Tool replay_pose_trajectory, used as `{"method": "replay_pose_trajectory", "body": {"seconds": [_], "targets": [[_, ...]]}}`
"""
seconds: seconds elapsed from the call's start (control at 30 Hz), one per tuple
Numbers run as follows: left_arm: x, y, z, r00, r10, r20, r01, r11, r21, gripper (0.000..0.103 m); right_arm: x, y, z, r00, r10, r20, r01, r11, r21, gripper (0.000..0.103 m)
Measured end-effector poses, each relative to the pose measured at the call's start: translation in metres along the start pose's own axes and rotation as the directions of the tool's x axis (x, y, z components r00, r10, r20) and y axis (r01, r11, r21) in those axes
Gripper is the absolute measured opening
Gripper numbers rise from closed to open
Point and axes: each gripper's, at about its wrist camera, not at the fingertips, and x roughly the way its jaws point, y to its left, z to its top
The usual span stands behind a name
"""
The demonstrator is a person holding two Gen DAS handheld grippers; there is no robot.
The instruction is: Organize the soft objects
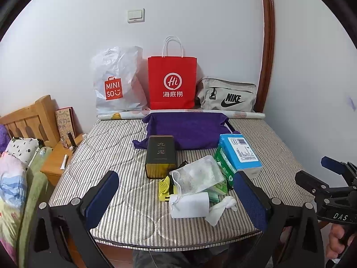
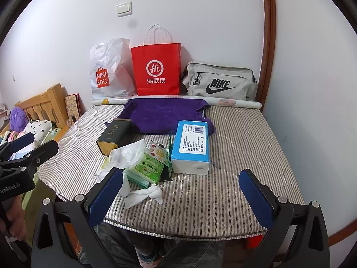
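1. On the far left I see one wooden bedside table with one white tube lying on it, beside the striped mattress.
2. My left gripper is held low over the near edge of the mattress, its two blue pads spread wide with nothing between them.
3. Against the far wall stand three bags in a row: one white plastic bag on the left, one red paper bag in the middle and one grey bag on the right.
4. Just in front of the bags lies one purple cloth, spread flat on the far half of the mattress.
5. One dark tin lies at the cloth's near left corner, overlapping its edge.
6. The soft things are heaped near the middle of the mattress: one clear drawstring pouch on top, one white block below it, one green tissue pack, and one knotted white tissue nearest to me.
7. One blue-topped tissue pack sits at the right of the heap, its far end on the cloth.
8. My right gripper is also spread wide and empty, near the front edge; its left pad overlaps the heap in the right wrist view, but I cannot tell if it touches.
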Motion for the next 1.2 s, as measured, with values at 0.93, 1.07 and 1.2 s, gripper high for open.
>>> {"method": "replay_pose_trajectory", "body": {"seconds": [0.93,1.07,1.2], "targets": [[0.0015,0.0012,-0.0024,1.0,-0.004,0.001,0.004,1.0,-0.007,0.102,-0.0042,0.0034,-0.0017,1.0,0.003,0.01,-0.003,1.0,-0.002,0.102],[0.0013,0.0014,-0.0032,1.0,-0.003,0.001,0.003,1.0,-0.007,0.102,-0.0056,0.0043,-0.0026,1.0,0.001,0.01,-0.001,1.0,-0.005,0.102],[-0.0001,0.0022,-0.0033,1.0,-0.002,0.001,0.002,1.0,-0.008,0.102,-0.0071,0.0045,-0.0033,1.0,0.005,0.012,-0.005,1.0,-0.003,0.102]]}}
